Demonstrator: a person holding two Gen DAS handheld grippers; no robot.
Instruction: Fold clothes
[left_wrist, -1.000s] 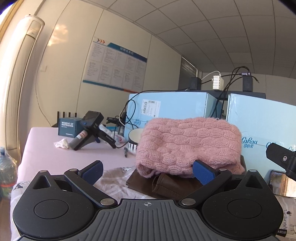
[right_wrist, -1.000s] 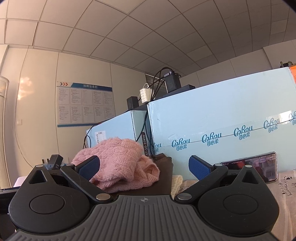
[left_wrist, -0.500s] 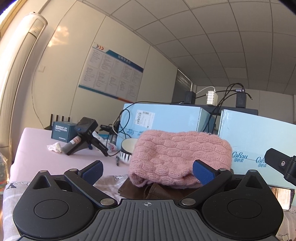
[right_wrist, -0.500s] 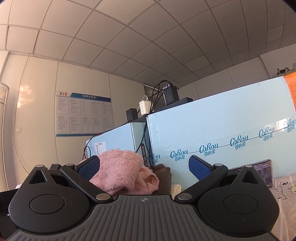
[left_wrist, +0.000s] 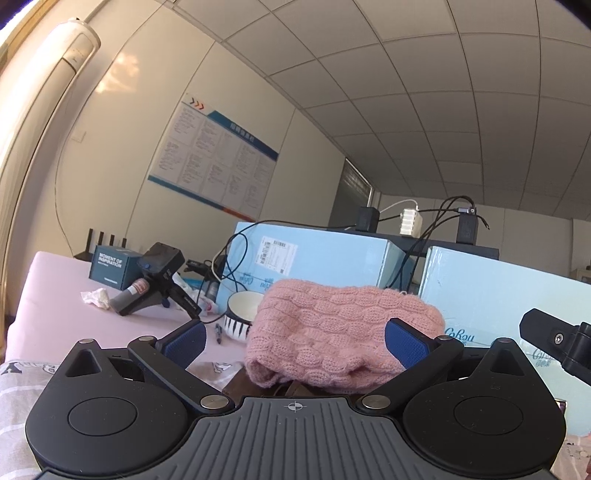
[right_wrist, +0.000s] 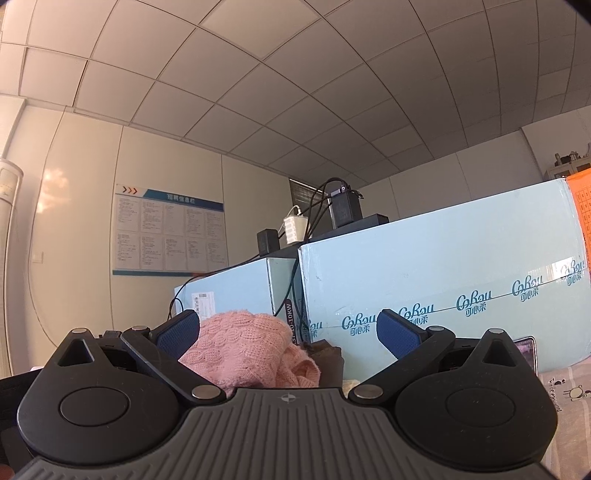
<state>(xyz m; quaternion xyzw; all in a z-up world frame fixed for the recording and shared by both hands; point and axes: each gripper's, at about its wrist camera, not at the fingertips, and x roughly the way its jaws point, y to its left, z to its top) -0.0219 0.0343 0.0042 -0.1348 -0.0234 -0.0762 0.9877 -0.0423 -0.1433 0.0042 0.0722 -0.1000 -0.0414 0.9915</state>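
On the far left of the left wrist view, a dark box (left_wrist: 114, 266) and a crumpled tissue (left_wrist: 96, 297) sit on the pink tabletop (left_wrist: 55, 314), beside a black handheld device (left_wrist: 155, 280). Next comes a striped bowl (left_wrist: 238, 314), just beside the pink knit sweater (left_wrist: 343, 339), which lies folded on top of a brown garment (left_wrist: 280, 386); how far that garment reaches is hard to tell. Pale blue cartons (left_wrist: 498, 306) stand behind. The left tool (left_wrist: 294, 339) points at the sweater with its blue pads wide apart, gripping nothing. In the right wrist view, the right tool (right_wrist: 288, 332) is likewise spread wide and empty, with the sweater (right_wrist: 243, 347) ahead toward its left pad and a phone (right_wrist: 526, 349) leaning against a carton (right_wrist: 443, 280).
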